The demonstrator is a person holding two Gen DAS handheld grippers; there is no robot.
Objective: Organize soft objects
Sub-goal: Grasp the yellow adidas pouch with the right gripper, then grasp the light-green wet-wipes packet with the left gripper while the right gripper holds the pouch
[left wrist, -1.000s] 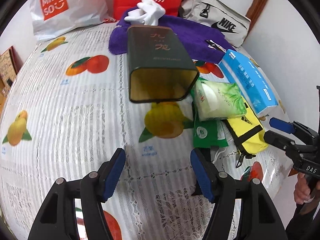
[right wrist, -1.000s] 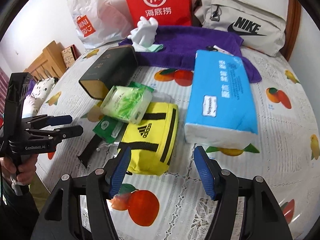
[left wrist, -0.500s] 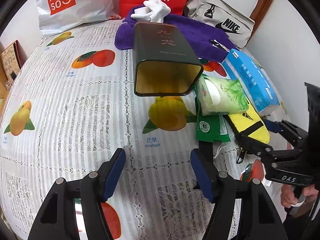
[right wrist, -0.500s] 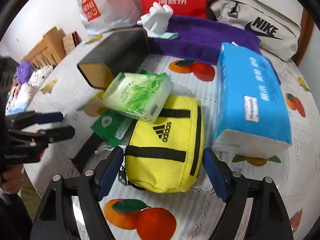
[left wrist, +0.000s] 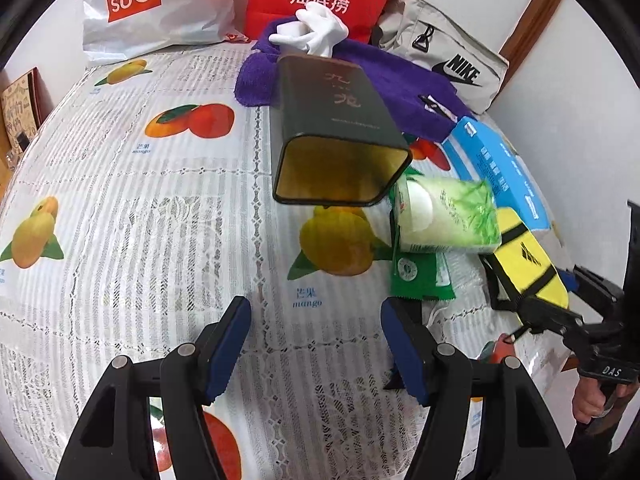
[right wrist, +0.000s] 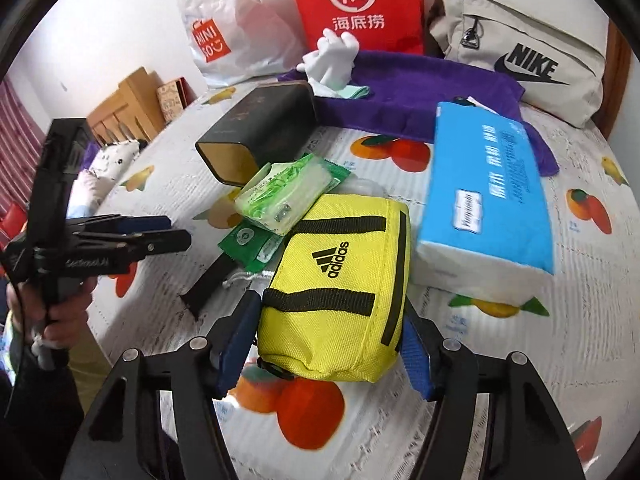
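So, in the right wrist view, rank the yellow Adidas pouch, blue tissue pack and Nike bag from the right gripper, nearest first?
1. Yellow Adidas pouch, between the right gripper fingers.
2. Blue tissue pack, farther back, right.
3. Nike bag, far right.

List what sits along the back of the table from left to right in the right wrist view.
White Miniso bag → red Hi bag → beige Nike bag.

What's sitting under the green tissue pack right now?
The green tissue pack rests partly on the yellow Adidas pouch and on a flat green sachet. Whatever else lies beneath it is covered.
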